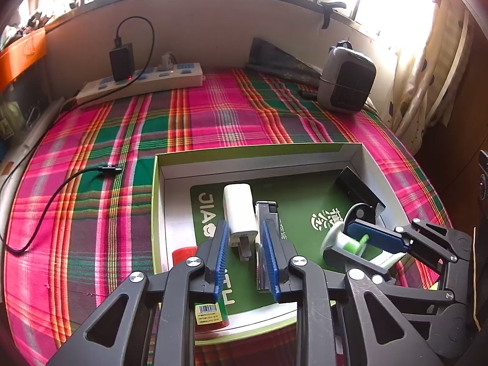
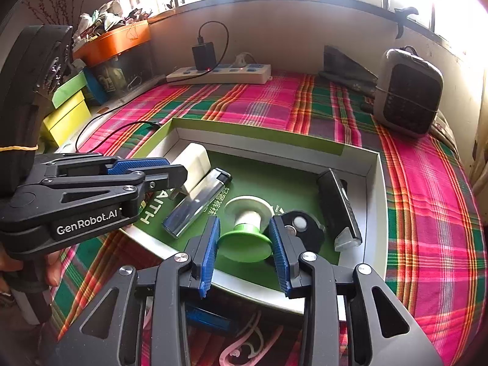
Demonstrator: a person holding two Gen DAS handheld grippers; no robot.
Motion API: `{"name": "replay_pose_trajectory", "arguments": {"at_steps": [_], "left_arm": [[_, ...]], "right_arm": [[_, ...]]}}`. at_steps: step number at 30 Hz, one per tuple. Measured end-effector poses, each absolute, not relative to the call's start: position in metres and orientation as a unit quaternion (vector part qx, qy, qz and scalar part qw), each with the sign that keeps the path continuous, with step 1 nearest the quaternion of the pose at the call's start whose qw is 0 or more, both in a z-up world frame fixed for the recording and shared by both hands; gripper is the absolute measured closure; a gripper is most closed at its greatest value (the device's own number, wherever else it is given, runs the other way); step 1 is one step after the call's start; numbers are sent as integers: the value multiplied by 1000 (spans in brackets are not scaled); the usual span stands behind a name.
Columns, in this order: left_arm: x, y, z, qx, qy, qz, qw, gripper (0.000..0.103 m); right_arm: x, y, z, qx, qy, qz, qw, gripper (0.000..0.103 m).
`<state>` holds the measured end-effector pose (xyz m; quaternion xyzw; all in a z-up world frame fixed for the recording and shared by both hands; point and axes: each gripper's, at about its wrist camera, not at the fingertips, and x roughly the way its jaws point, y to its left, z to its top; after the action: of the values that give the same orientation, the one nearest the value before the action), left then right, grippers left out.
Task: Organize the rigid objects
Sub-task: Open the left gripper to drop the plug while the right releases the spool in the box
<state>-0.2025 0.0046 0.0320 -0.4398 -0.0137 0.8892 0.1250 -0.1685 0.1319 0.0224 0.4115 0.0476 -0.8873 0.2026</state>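
Observation:
An open white box point(image 1: 259, 149) with a green base lies on the plaid cloth. In it are a white charger plug point(image 1: 239, 210), a silver lighter point(image 1: 267, 210), a black bar point(image 2: 338, 207) and a black disc with a white centre point(image 2: 300, 225). My left gripper point(image 1: 244, 224) stands open, its blue pads on either side of the charger, which rests on the box floor. My right gripper point(image 2: 244, 222) is shut on a green and white spool point(image 2: 245, 238), both pads against its green flange. In the left wrist view the right gripper point(image 1: 350, 235) holds the spool at the box's right side.
A red-capped item with a barcode label point(image 1: 184, 253) lies by the box's left wall. A power strip point(image 1: 140, 82) with a black adapter sits at the back, a grey heater point(image 1: 346, 82) at back right, and a black cable point(image 1: 61, 189) on the cloth at left. Yellow boxes point(image 2: 67, 116) stand far left.

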Motion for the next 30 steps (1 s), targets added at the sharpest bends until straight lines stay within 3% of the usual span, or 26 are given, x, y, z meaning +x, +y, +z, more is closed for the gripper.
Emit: {"name": "replay_pose_trajectory", "arguments": {"at_steps": [10,30], "left_arm": [[-201,4,32,-439,-14,890,123,76],[-173,5,42,-422,-9,898,121,73]], "right_arm": [[-169,133,20,415,41,-886,204,60],[-157,137,27,405,31,-892,196,60]]}}
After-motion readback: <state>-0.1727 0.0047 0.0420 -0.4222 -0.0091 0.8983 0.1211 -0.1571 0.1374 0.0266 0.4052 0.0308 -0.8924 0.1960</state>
